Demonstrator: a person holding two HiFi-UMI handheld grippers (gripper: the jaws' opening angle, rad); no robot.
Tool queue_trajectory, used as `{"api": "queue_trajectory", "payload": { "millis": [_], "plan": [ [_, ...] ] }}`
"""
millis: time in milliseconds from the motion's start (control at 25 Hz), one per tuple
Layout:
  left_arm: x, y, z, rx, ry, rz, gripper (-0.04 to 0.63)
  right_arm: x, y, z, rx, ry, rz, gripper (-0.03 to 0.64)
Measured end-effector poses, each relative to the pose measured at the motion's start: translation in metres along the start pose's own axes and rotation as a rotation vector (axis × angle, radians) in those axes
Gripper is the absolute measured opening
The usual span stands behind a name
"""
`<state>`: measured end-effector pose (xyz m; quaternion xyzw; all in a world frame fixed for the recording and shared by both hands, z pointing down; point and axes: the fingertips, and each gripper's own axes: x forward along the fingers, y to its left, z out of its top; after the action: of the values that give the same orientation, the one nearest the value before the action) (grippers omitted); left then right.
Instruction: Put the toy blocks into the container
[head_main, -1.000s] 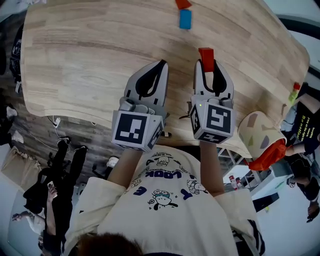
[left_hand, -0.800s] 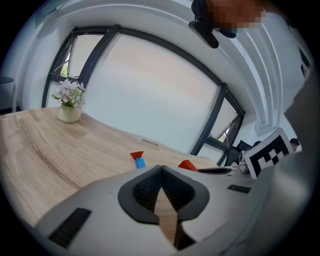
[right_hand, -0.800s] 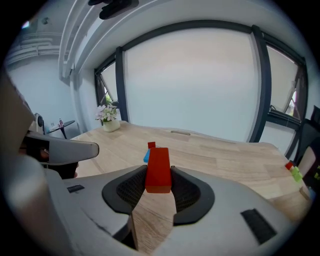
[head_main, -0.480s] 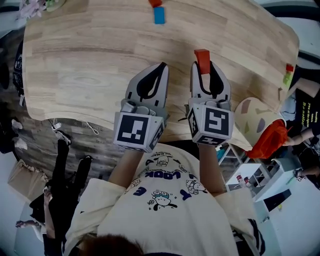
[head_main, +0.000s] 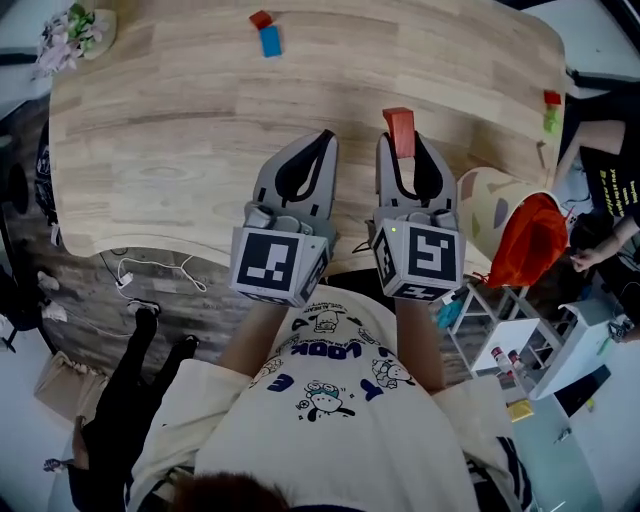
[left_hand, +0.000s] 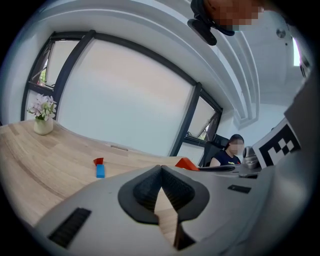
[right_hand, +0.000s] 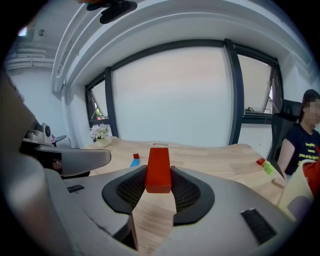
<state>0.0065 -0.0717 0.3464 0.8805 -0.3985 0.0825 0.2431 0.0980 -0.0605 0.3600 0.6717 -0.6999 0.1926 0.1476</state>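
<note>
The right hand-held gripper (right_hand: 159, 173) is clenched on a long red block (right_hand: 158, 167). The block is pinched low down between the pads, so most of it sticks out past the tips. It's held up clear of the tabletop (head_main: 180, 130), probably so it can be swung over to the container without dragging. The left hand-held gripper (left_hand: 161, 169) is parked right alongside with its jaws closed together and nothing in them, so it's basically just kept out of the way. Further out, a blue block (head_main: 270, 41) and a small red block (head_main: 261, 18) are left touching near the far edge, and another red block (head_main: 551, 98) and a green block (head_main: 549, 120) are sat together off at the right end. The cream container (head_main: 490, 205) is found just past the tabletop's near right edge, close to the loaded gripper. Something orange (head_main: 528, 243) is bunched at its mouth, and what's inside can't be made out from here.
</note>
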Motion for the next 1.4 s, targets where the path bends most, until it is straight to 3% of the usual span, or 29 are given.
{"api": "queue_trajectory", "payload": {
  "millis": [320,1400],
  "plan": [
    [0.003,-0.062,0.006,0.075,-0.028,-0.084,0.031,-0.047,-0.032,0.009,0.040,-0.061,-0.053,0.167],
    [0.011,-0.243,-0.005,0.200,-0.058,-0.348,0.031,-0.191,-0.148,0.012,0.141,-0.223,-0.275,0.167]
  ]
}}
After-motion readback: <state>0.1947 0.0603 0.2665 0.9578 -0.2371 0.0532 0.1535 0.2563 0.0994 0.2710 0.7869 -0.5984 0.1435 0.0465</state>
